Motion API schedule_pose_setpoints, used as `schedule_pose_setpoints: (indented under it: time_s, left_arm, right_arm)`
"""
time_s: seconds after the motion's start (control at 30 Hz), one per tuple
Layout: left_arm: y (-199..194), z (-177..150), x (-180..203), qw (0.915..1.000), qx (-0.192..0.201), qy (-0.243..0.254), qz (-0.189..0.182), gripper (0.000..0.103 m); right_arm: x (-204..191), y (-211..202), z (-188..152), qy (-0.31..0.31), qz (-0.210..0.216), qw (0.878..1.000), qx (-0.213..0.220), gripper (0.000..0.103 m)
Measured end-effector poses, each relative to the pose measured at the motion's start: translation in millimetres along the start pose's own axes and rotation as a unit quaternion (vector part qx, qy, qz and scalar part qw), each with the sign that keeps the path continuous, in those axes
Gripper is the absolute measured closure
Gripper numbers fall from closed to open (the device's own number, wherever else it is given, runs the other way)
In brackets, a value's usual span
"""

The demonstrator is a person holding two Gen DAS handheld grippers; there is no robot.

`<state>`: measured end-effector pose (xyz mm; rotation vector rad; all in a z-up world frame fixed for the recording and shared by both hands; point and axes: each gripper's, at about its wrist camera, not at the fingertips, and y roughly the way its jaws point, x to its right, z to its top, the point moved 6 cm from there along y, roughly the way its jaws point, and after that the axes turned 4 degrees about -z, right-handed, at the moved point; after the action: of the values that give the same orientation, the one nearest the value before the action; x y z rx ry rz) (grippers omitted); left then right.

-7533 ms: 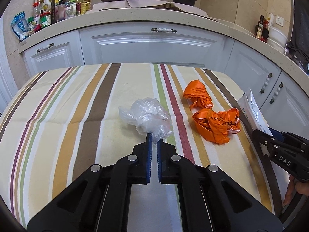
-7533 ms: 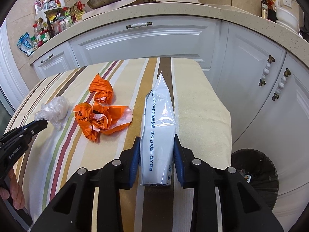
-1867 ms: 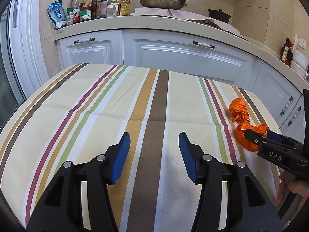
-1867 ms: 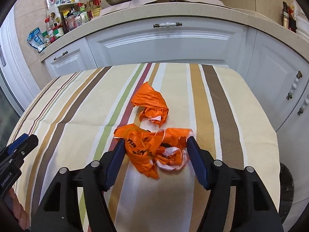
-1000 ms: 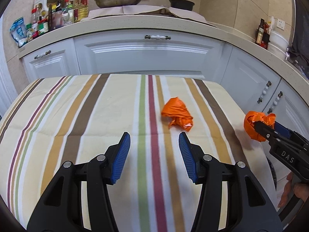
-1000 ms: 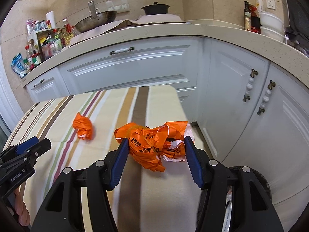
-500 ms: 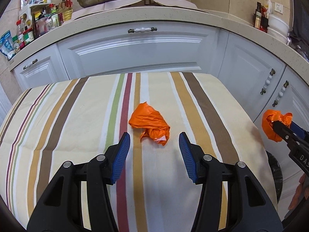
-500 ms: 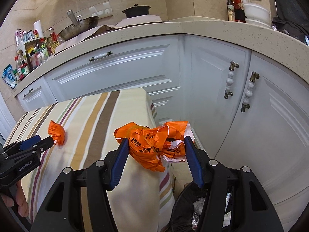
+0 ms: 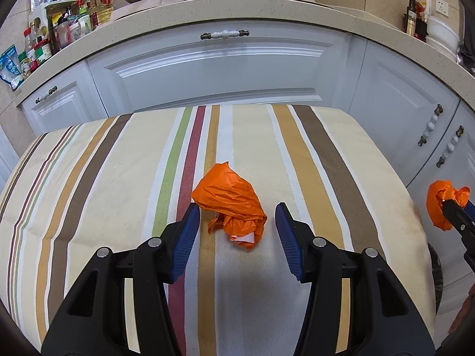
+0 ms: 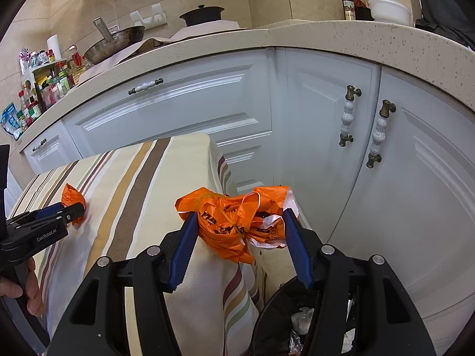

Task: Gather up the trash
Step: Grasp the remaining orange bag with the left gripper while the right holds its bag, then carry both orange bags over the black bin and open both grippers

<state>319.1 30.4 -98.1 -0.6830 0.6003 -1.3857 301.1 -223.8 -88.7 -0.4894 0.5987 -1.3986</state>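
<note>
Right gripper [image 10: 239,231]: jaws clamped on a crumpled orange bag [image 10: 234,222], carried past the table [image 10: 139,184] edge above the bin [image 10: 285,320] for dropping. Left gripper [image 9: 234,228]: jaws open around a second orange wad [image 9: 231,204] on the tablecloth, lined up for pickup.

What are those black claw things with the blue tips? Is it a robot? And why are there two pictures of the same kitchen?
It is no robot. A person holds two grabbing tools, one in each hand, and each tool has a camera looking out along its jaws. That gives two pictures.

In the left tool's picture, the left gripper has open jaws on either side of a small crumpled orange bag lying on the striped tablecloth.

In the right tool's picture, the right gripper squeezes a bigger orange bag, held past the table's edge above a black trash bin on the floor. At that picture's left edge you can see the person's hand on the other tool.
</note>
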Motion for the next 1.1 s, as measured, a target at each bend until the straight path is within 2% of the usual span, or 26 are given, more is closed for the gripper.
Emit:
schedule_pose_setpoints:
  time_s: [0.1, 0.17, 0.37, 0.67, 1.1]
  left_arm:
    - [5, -1, 1, 0.9999, -0.01, 0.002, -0.002, 0.056]
    - [7, -1, 1, 0.9999, -0.015, 0.002, -0.006, 0.064]
    - [5, -1, -2, 0.9999, -0.007, -0.005, -0.009, 0.071]
    - [-21, -8, -4, 0.9998, 0.014, 0.002, -0.015, 0.073]
    - [-93, -30, -21, 0.9983, 0.049, 0.003, -0.031, 0.073]
  right_arm:
    - [0, 0, 0, 0.0, 0.0, 1.0, -0.001, 0.046]
    - [1, 0, 0, 0.0, -0.001, 1.0, -0.001, 0.046]
    - [0, -2, 1, -0.003, -0.001, 1.0, 0.002, 0.046]
    - [-8, -24, 2, -0.012, -0.004, 1.0, 0.015, 0.046]
    - [-36, -75, -10, -0.034, -0.004, 0.999, 0.033, 0.046]
